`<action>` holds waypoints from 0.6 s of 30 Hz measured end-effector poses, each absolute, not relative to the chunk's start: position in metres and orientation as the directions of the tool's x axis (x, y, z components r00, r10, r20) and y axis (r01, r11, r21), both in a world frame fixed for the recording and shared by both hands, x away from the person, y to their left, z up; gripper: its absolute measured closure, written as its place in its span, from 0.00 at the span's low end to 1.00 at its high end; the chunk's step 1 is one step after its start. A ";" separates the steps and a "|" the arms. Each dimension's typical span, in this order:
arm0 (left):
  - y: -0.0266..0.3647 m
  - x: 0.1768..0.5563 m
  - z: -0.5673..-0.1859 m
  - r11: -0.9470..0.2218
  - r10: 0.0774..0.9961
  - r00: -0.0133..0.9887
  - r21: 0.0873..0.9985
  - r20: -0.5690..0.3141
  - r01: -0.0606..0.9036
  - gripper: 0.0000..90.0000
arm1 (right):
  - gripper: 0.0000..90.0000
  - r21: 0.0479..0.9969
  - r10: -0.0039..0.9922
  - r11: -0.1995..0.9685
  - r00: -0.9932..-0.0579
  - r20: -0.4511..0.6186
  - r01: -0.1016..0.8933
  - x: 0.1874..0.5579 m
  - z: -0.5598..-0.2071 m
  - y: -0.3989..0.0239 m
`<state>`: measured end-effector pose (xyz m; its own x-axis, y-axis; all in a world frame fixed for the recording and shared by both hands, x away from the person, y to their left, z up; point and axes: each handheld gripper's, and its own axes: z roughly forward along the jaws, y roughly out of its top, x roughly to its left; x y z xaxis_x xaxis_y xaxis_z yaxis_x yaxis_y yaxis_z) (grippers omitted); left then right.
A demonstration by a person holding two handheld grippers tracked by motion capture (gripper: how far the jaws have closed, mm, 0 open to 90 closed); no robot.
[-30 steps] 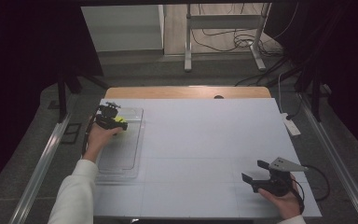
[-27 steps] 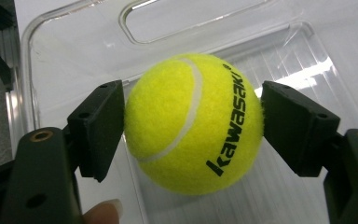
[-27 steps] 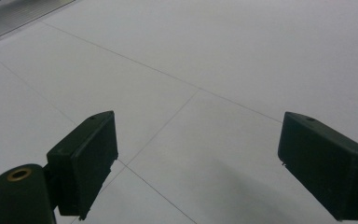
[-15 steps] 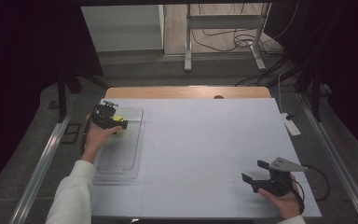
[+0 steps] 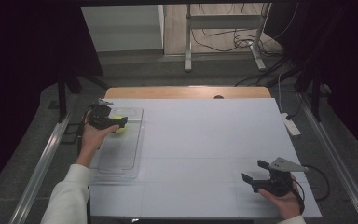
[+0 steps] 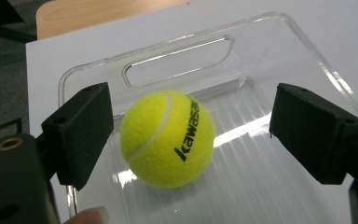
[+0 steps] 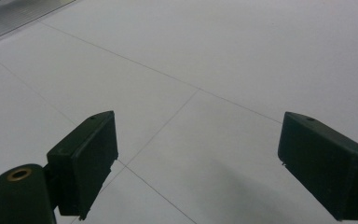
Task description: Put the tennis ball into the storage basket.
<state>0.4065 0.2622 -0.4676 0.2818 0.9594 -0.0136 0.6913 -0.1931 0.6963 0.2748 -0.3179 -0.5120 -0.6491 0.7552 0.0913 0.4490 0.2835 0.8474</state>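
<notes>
white table (image 5: pixel 205 140), wooden strip along its far edge. clear plastic tray (image 5: pixel 121 154) lies at the table's left side, long axis running away from the person, handle slot at the far end. yellow tennis ball (image 6: pixel 167 138) sits in the far end of the tray, just short of the handle slot, black "kawasaki" lettering on its face; in the high view the ball (image 5: pixel 119 122) shows just beside the left gripper. left gripper (image 6: pixel 186 135) hangs over that end of the tray, jaws spread wide to either side of the ball, a clear gap on the right side, the left jaw close to the ball but contact can't be told; not grasping it. right gripper (image 5: pixel 256 171) held low over the near right part of the table, well apart from the tray, jaws released and wide, bare tabletop between them in the right gripper view. white sleeve (image 5: pixel 67 198) on the left forearm.
</notes>
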 end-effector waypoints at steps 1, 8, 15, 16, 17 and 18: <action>0.262 0.405 -0.467 -0.198 0.959 0.284 0.699 -0.008 0.687 0.16 | 0.14 0.847 0.755 0.284 -0.649 0.091 0.449 0.275 -0.512 -0.318; 0.259 0.394 -0.460 -0.203 0.946 0.324 0.731 -0.026 0.652 0.16 | 0.14 0.848 0.756 0.283 -0.648 0.090 0.448 0.274 -0.512 -0.318; 0.254 0.377 -0.447 -0.193 0.928 0.369 0.779 -0.053 0.597 0.17 | 0.13 0.853 0.756 0.274 -0.647 0.094 0.444 0.273 -0.510 -0.319; 0.253 0.375 -0.445 -0.187 0.925 0.375 0.786 -0.061 0.589 0.17 | 0.13 0.854 0.757 0.272 -0.647 0.095 0.444 0.273 -0.510 -0.319; 0.253 0.373 -0.444 -0.184 0.923 0.380 0.790 -0.065 0.584 0.17 | 0.13 0.854 0.757 0.271 -0.646 0.096 0.444 0.273 -0.510 -0.319; 0.252 0.370 -0.443 -0.182 0.919 0.387 0.795 -0.071 0.578 0.17 | 0.13 0.854 0.758 0.271 -0.646 0.095 0.444 0.273 -0.510 -0.319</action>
<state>0.3700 0.2524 -0.4426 0.3870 0.9193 -0.0708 0.5785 -0.1823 0.7951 0.2730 -0.3190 -0.5099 -0.6456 0.7577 0.0949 0.4440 0.2714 0.8539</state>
